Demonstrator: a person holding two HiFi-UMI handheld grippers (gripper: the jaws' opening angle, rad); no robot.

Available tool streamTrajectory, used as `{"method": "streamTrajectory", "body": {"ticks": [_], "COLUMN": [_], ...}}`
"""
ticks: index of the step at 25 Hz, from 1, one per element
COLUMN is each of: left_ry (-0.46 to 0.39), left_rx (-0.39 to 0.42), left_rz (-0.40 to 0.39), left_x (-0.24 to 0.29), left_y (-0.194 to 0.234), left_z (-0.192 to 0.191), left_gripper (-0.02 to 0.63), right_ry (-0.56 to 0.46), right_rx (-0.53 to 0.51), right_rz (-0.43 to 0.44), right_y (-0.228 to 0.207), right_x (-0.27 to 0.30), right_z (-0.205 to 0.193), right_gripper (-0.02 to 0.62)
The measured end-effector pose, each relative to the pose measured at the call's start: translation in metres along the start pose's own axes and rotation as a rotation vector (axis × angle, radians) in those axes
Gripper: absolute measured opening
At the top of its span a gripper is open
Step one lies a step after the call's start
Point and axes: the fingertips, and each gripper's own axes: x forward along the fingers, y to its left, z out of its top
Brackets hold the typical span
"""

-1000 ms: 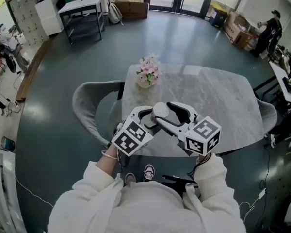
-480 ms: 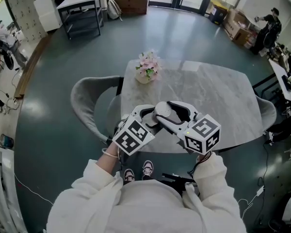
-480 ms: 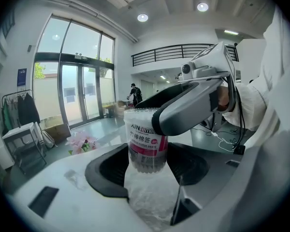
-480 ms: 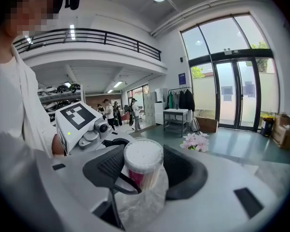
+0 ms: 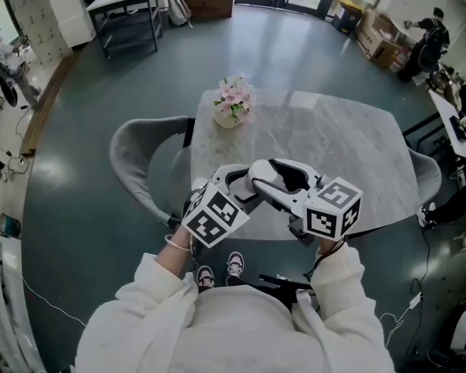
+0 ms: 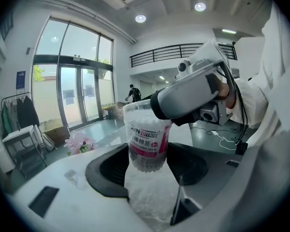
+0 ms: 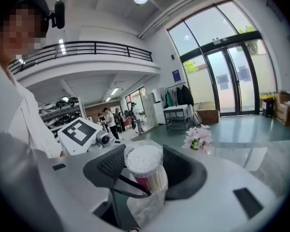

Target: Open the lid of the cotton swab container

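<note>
The cotton swab container (image 6: 147, 140) is a clear tub with a pink label, held in the air with my left gripper (image 6: 148, 170) shut on its lower body. My right gripper (image 6: 188, 98) covers its top end from the right. In the right gripper view the white swab tips show through the clear lid (image 7: 143, 157), and my right gripper (image 7: 145, 174) is shut around that end. The left gripper's marker cube (image 7: 79, 132) is just behind. In the head view my left gripper (image 5: 239, 186) and right gripper (image 5: 270, 179) meet tip to tip above the near table edge, hiding the container.
A grey marble table (image 5: 334, 154) lies below and beyond the grippers, with a vase of pink flowers (image 5: 231, 107) at its far left corner. Grey chairs stand at the left (image 5: 136, 165) and right (image 5: 429, 179). The person's shoes (image 5: 221, 272) show below.
The right gripper's marker cube has shifted slightly right and turned a little. The left gripper and container stay in place. The head view has drifted slightly.
</note>
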Motion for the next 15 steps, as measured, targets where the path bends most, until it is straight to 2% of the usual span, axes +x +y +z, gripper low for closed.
{"method": "streamTrajectory", "body": {"ticks": [4, 8, 15], "left_ry": [-0.003, -0.018, -0.005], "left_rx": [-0.006, -0.017, -0.026], "left_rz": [-0.018, -0.025, -0.031], "left_x": [0.003, 0.005, 0.002], "left_y": [-0.006, -0.007, -0.001], "left_z": [-0.002, 0.0, -0.004], "left_gripper": [0.245, 0.245, 0.245], "right_ry": [0.013, -0.036, -0.058], "right_rx": [0.095, 0.216, 0.124], "right_rz": [0.038, 0.061, -0.077], "right_y": [-0.003, -0.01, -0.032], "right_x": [-0.005, -0.011, -0.018], "right_z": [-0.003, 0.007, 0.022], "right_gripper": [0.301, 0.301, 0.301]}}
